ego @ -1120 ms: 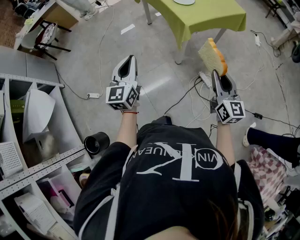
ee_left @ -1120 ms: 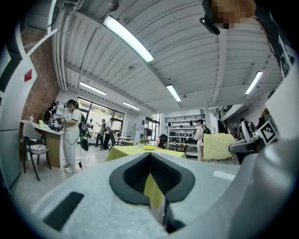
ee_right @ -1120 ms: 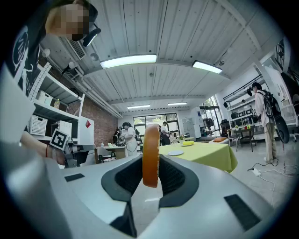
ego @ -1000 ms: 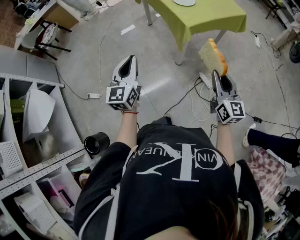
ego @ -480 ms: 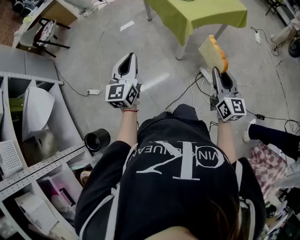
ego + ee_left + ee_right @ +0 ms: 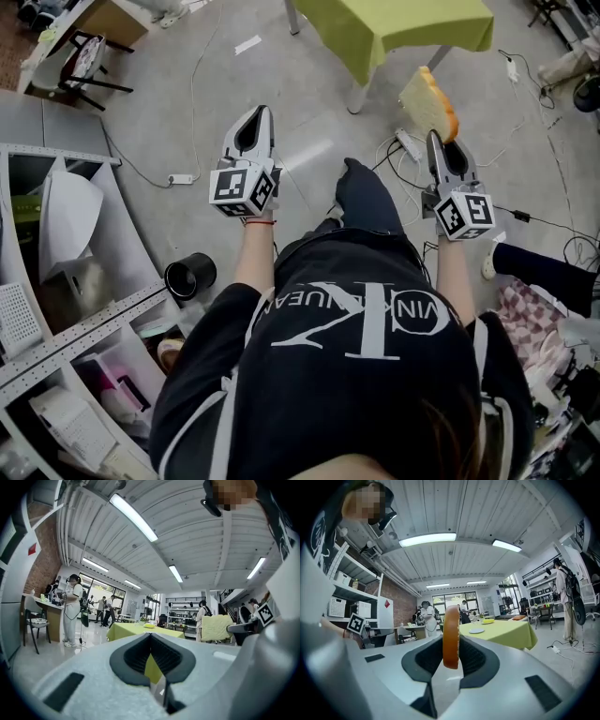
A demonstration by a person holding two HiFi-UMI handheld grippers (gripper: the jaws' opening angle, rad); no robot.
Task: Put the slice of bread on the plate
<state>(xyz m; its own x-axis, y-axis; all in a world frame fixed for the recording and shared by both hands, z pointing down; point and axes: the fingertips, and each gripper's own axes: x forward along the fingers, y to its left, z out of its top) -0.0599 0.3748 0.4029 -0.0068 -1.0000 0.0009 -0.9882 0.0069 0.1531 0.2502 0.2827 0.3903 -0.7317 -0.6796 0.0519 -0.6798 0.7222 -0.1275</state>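
Note:
A slice of bread (image 6: 427, 101) with an orange-brown crust stands on edge in my right gripper (image 6: 433, 136), which is shut on its lower end. In the right gripper view the bread (image 6: 451, 630) shows edge-on between the dark pads. Beyond it, a white plate (image 6: 476, 631) lies on a table with a green cloth (image 6: 506, 634); the table's near corner (image 6: 394, 28) shows at the top of the head view. My left gripper (image 6: 260, 112) is held level to the left, shut and with nothing in it (image 6: 151, 634). From its view, the bread (image 6: 216, 627) is seen at the right.
Cables and a white power strip (image 6: 406, 145) lie on the grey floor below the bread. A black cylinder (image 6: 190, 275) and grey shelving (image 6: 56, 309) stand at the left, a chair (image 6: 80, 58) at the upper left. Several people (image 6: 72, 609) stand far off.
The person has stepped forward; a dark-trousered knee now shows between the grippers. Both grippers keep their pose, and the bread stays held.

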